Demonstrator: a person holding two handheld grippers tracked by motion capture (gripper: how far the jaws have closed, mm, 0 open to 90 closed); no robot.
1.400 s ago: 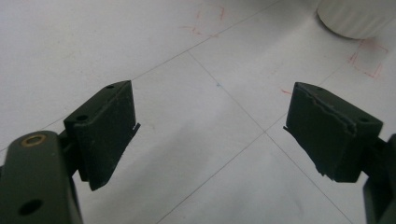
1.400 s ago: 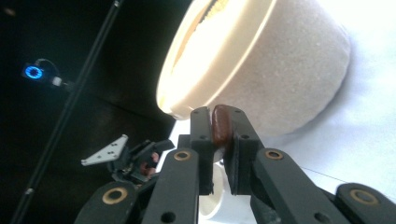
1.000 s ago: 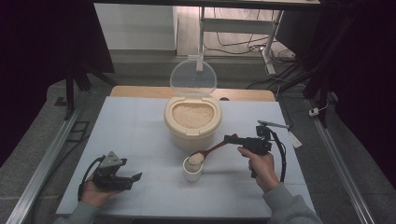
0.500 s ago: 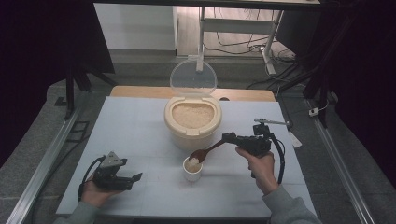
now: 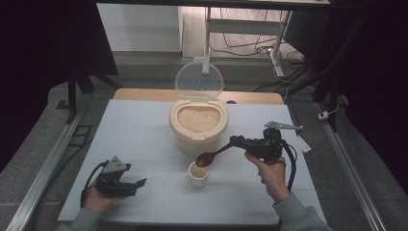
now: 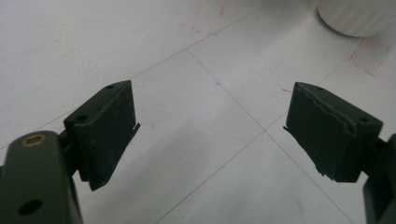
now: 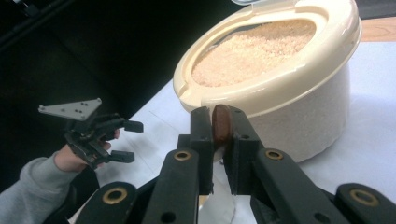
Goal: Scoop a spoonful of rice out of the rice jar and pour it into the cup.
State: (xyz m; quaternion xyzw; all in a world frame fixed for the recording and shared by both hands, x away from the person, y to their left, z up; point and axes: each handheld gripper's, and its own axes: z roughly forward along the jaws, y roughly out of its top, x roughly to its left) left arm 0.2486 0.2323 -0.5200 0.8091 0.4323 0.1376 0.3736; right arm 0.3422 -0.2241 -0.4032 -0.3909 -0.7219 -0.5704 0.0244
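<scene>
Here, a person sits at a pale blue tabletop (image 5: 144, 130), a claw in each hand. The right claw (image 5: 236, 141) is clamped on the handle of a brown wooden spoon (image 5: 208, 158), whose bowl hangs just above a small white cup (image 5: 197, 175) near the middle of the tabletop. In the right gripper view the handle end sits squeezed between the two black jaws. Behind the cup stands a cream rice container (image 5: 197, 126), its clear lid (image 5: 199, 80) tipped up and pale grain showing to the brim.

The spoon looks light and rigid, likely smooth wood, so it could twist in the grip; holding it near the handle's end, as now, gives reach but little control of tilt. The grain is loose and would spill easily. The cup seems light and easy to tip if nudged.

The left claw (image 5: 139, 184) rests low at the near left of the tabletop, jaws wide apart, holding nothing.
</scene>
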